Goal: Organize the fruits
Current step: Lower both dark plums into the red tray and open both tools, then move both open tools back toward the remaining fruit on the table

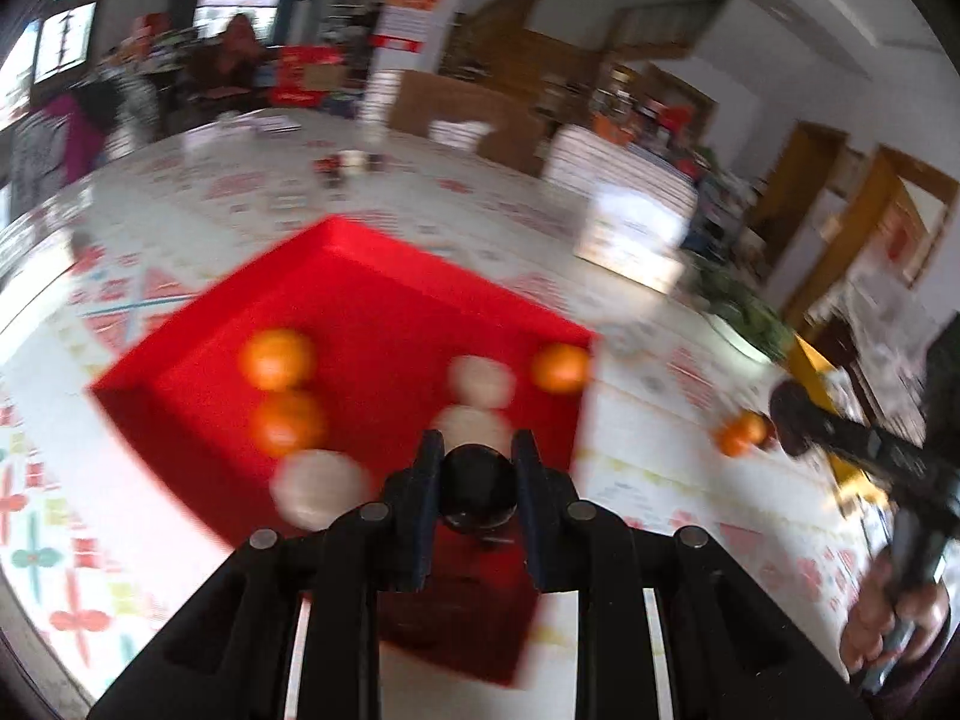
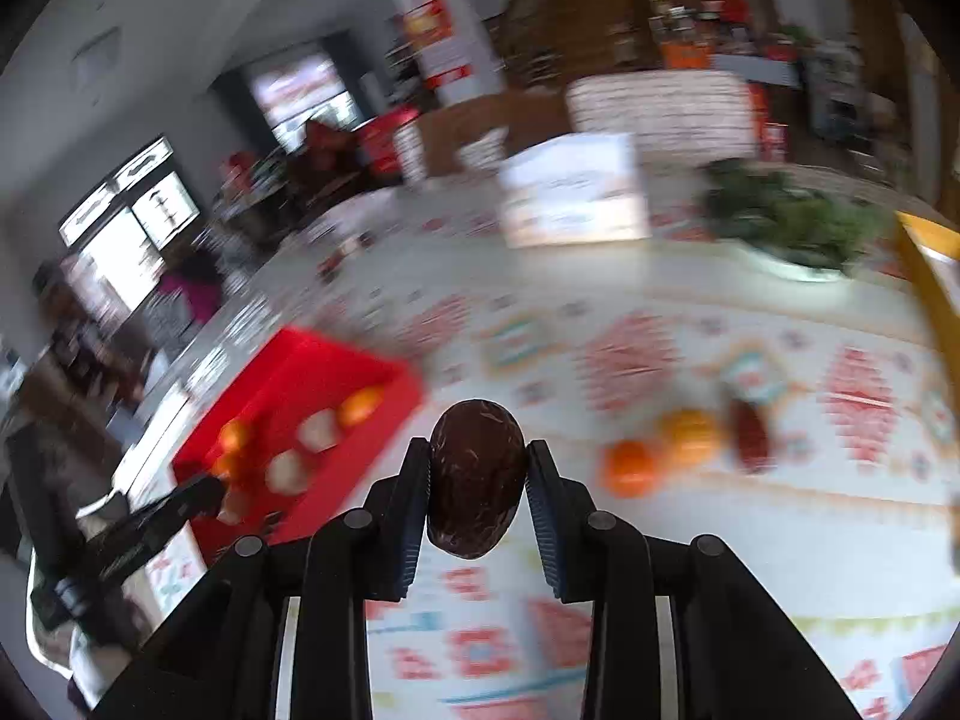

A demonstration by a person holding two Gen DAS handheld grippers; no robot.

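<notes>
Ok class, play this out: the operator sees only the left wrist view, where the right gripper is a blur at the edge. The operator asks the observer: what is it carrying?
Observer: The right gripper has its fingers shut on a glossy dark brown oval fruit.
Operator: My left gripper holds a dark round fruit over the red tray. I see one loose orange; any more?
Observer: Two oranges lie together on the tablecloth.
Operator: Anything beside them?
Observer: A dark red elongated item lies just right of them; it is too blurred to name.
</notes>
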